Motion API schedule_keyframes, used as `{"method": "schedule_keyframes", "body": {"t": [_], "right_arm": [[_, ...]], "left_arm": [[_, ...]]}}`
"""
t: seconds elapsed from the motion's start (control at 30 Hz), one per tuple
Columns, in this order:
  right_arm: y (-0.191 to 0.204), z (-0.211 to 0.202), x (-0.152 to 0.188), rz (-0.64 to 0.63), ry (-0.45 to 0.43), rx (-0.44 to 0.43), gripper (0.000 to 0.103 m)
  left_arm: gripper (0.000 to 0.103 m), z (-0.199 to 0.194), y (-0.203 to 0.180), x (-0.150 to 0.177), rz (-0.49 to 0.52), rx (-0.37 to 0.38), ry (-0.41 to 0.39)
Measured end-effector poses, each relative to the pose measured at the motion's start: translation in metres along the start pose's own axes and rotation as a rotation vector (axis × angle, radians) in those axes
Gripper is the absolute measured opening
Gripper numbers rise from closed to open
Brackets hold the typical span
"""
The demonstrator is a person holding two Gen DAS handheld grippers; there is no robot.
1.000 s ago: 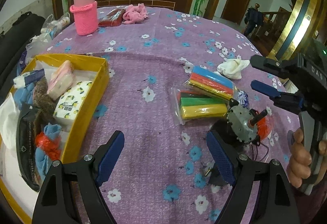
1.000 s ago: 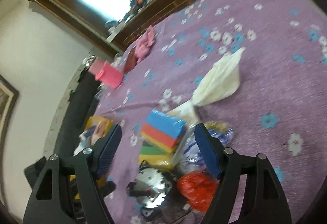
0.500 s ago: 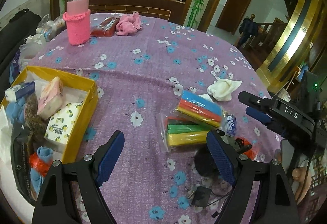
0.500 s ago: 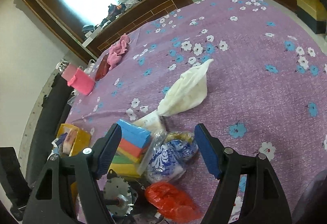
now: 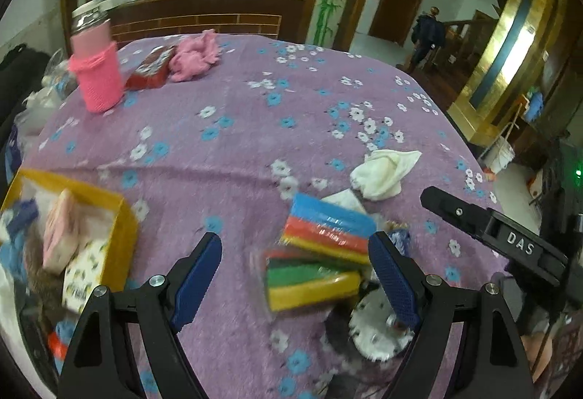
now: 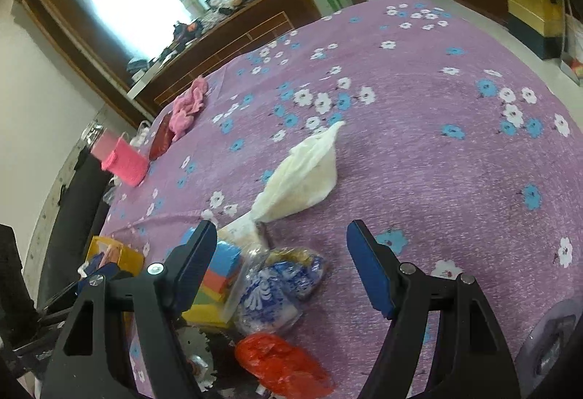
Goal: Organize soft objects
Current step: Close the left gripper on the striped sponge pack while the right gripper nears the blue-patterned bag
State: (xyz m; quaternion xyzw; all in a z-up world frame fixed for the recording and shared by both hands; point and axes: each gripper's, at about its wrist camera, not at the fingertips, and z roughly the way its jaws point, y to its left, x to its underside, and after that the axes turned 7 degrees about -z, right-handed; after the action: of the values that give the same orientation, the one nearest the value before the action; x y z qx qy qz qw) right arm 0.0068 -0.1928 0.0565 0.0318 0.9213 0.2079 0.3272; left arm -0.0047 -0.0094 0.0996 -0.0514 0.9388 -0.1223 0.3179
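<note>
Left gripper (image 5: 295,262) spread wide above sponges (image 5: 317,258); right gripper (image 6: 280,260) likewise agape, empty, near white cloth (image 6: 302,176); blurred yellow box (image 5: 122,216) apparently holds soft items.

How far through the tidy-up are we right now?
Partly done: the yellow box already holds several soft items. Nothing is in hand; left gripper and right gripper are both open. Left: sponge pack, white cloth, pink cloth.
</note>
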Motion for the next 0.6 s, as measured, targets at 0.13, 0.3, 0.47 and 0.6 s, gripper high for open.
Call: {"method": "schedule_keyframes", "body": {"t": [0.13, 0.3, 0.47, 0.6], "right_arm": [[-0.008, -0.002, -0.001, 0.034, -0.013, 0.007, 0.074], [-0.009, 0.002, -0.002, 0.032, -0.002, 0.025, 0.074], [-0.002, 0.004, -0.002, -0.009, -0.004, 0.073, 0.074], [-0.003, 0.004, -0.001, -0.015, -0.005, 0.089, 0.074]], "left_arm": [[0.083, 0.018, -0.007, -0.007, 0.026, -0.014, 0.026], [0.083, 0.031, 0.003, -0.014, -0.007, -0.009, 0.055], [0.083, 0.043, 0.013, -0.020, -0.039, -0.010, 0.071], [0.083, 0.057, 0.018, -0.024, -0.054, -0.005, 0.104]]}}
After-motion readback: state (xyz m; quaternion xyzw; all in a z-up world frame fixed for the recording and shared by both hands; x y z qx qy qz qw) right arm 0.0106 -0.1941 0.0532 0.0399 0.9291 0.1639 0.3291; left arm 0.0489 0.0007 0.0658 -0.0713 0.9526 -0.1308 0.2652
